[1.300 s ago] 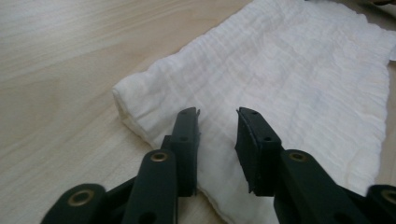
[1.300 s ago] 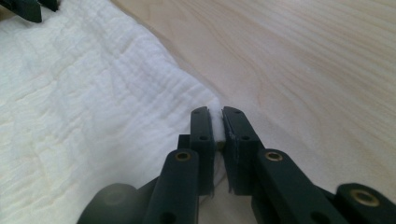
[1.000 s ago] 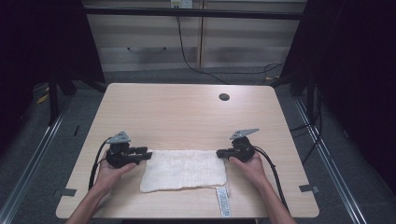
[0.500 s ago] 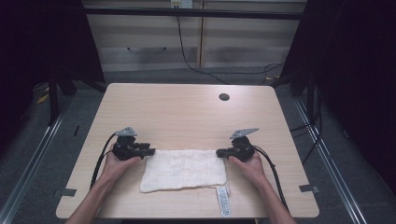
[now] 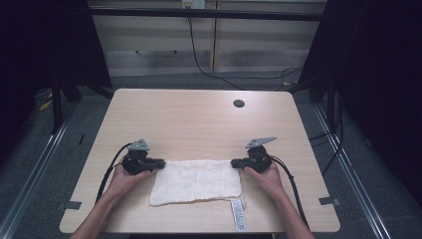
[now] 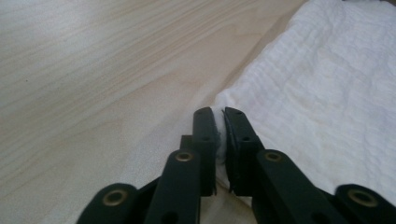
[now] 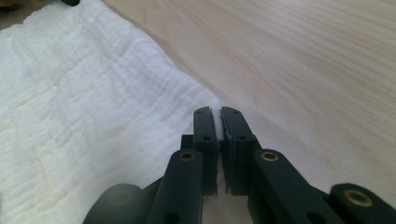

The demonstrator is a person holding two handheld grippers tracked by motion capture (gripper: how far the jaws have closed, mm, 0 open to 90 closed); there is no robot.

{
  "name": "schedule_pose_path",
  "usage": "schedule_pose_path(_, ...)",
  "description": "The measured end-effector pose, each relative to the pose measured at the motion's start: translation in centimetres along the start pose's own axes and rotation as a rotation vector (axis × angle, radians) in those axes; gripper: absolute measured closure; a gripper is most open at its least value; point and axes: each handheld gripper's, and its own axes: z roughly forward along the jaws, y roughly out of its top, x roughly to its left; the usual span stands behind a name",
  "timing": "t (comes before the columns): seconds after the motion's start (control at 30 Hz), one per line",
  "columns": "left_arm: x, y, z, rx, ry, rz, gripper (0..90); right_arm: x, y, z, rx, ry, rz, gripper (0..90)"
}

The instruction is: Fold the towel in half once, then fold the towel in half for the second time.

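A white folded cloth (image 5: 196, 181) lies flat near the front of the wooden table (image 5: 199, 124). My left gripper (image 5: 160, 163) sits at the cloth's far left corner; its jaws have just been closing and now pinch that corner of the cloth (image 6: 327, 93), with white fabric between the pads (image 6: 219, 135). My right gripper (image 5: 235, 163) holds the far right corner, shut on the cloth (image 7: 84, 102), a thin strip of fabric between its pads (image 7: 217, 123). A white label (image 5: 239, 216) hangs from the cloth's near right corner.
A dark round hole (image 5: 239, 103) is set in the table toward the back right. Cables trail from both grippers over the front edge. Metal frame rails run along the floor on both sides, and cabinets stand behind the table.
My left gripper has moved right and down to the cloth's far left corner and closed on it. The right gripper has kept still on its corner.
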Motion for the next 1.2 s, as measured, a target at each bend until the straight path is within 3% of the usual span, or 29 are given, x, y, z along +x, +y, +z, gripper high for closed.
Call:
schedule_pose_path(0.13,-0.1,0.0,0.0,0.0,0.011,-0.012,86.7,0.0,0.0,0.0,-0.006,0.002,0.011,85.7)
schedule_pose_path(0.53,-0.2,0.1,-0.8,-0.056,-0.022,-0.044,86.8,0.1,0.4,-0.7,-0.044,0.005,0.015,85.8)
schedule_pose_path(0.77,-0.6,0.5,-2.3,-0.108,-0.012,-0.044,86.8,0.4,1.4,-1.6,-0.095,0.016,-0.026,85.8)
schedule_pose_path(1.0,-1.0,1.3,-3.6,-0.197,-0.004,-0.044,86.8,0.4,1.8,-2.8,-0.118,0.009,-0.043,85.9)
schedule_pose_path(1.2,-1.1,1.4,-3.4,-0.195,-0.009,-0.033,86.8,0.5,1.9,-4.0,-0.132,-0.007,-0.055,85.8)
